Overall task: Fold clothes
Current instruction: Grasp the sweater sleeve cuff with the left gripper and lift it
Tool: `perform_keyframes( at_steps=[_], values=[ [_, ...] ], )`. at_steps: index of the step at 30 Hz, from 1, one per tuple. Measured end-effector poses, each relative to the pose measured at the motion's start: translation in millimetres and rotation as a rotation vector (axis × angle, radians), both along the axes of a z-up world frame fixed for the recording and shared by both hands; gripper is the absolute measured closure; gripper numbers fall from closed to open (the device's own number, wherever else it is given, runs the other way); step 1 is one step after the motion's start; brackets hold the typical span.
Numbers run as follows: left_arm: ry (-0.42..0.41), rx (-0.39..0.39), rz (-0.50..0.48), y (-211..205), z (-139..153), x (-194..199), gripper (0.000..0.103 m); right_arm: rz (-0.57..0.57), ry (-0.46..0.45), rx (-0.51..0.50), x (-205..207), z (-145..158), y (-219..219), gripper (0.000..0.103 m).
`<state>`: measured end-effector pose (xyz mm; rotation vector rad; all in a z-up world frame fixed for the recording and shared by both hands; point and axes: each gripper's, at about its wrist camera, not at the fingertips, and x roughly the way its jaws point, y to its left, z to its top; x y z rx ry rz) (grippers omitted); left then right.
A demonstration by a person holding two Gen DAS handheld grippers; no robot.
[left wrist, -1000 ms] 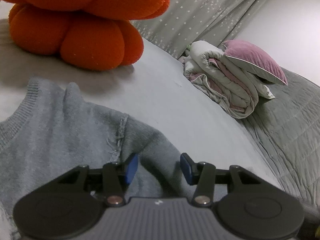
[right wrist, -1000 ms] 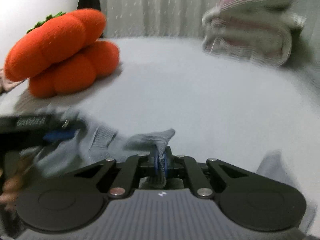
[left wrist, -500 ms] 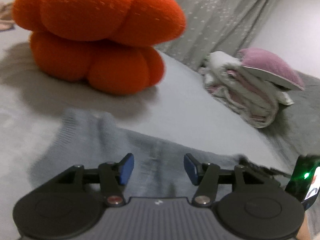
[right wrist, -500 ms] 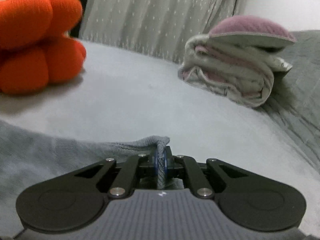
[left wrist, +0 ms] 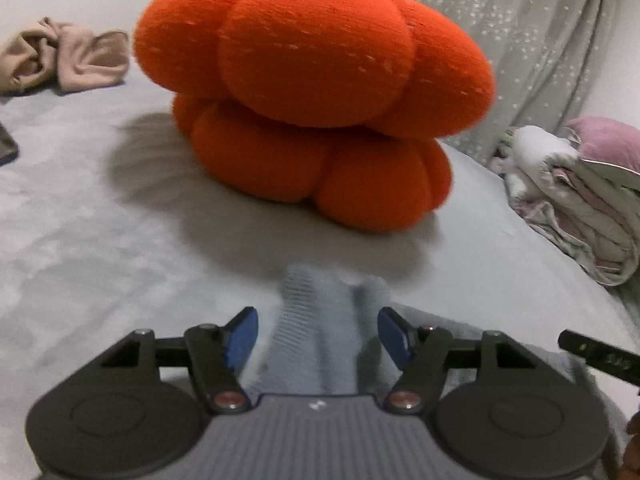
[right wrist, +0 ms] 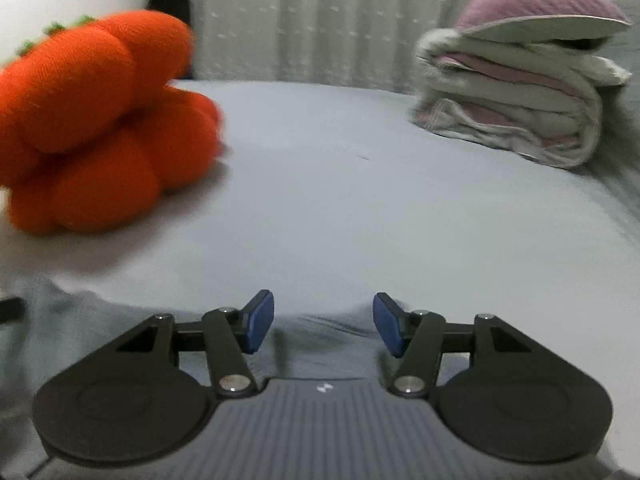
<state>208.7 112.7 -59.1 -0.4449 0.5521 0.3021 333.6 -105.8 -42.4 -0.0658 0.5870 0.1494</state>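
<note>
Bedroom: bed [right wrist: 360,208], pillow [right wrist: 536,4], folded quilt [right wrist: 520,108], curtain [right wrist: 300,20].

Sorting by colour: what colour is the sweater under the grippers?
Light grey sweater, ribbed at its edge; clearest in the left wrist view.

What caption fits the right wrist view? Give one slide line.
Right gripper opening over the grey sweater, nothing between its pads; orange pumpkin cushion beyond.

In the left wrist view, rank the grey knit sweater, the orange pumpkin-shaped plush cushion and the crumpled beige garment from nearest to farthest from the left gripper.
1. Grey knit sweater: its ribbed edge lies between the opening jaws of the left gripper, unclamped.
2. Orange pumpkin-shaped plush cushion: straight ahead on the bed.
3. Crumpled beige garment: far back at the upper left.
</note>
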Motion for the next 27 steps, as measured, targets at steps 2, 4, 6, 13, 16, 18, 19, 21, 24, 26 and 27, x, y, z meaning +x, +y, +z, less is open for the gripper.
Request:
perform_keyframes(
  at_steps=[2,4,6,13,16,18,19,21,24,26,27],
  values=[
    [0.002,0.01,0.021,5,0,-1,0.036,0.058,-0.019,0.052,-4,-1,9,0.04],
    [0.004,0.002,0.038,10,-1,0,0.037,0.097,-0.031,0.107,-5,-9,10,0.039],
    [0.003,-0.014,0.046,15,-4,2,0.038,0.137,0.005,0.147,-4,-21,9,0.039],
    [0.022,0.019,-0.099,11,-7,20,0.012,0.13,0.022,0.171,1,-25,-3,0.039],
    [0.024,0.06,-0.175,5,-9,22,0.001,0.158,0.017,0.16,1,-24,-3,0.033],
    [-0.001,0.07,-0.178,5,-14,19,0.001,0.171,0.008,0.152,0,-24,-1,0.03],
    [-0.009,0.069,-0.181,5,-16,18,0.001,0.176,0.006,0.146,0,-25,0,0.028],
    [-0.019,0.045,-0.189,9,-14,18,0.001,0.185,0.004,0.135,-1,-27,2,0.026],
    [-0.065,-0.038,-0.185,21,-14,20,0.001,0.188,0.015,0.12,0,-31,7,0.026],
    [-0.09,-0.083,-0.166,29,-15,19,0.005,0.196,0.016,0.113,0,-32,10,0.026],
    [-0.1,-0.096,-0.153,32,-15,19,0.013,0.196,0.014,0.113,0,-32,11,0.026]
  ],
)
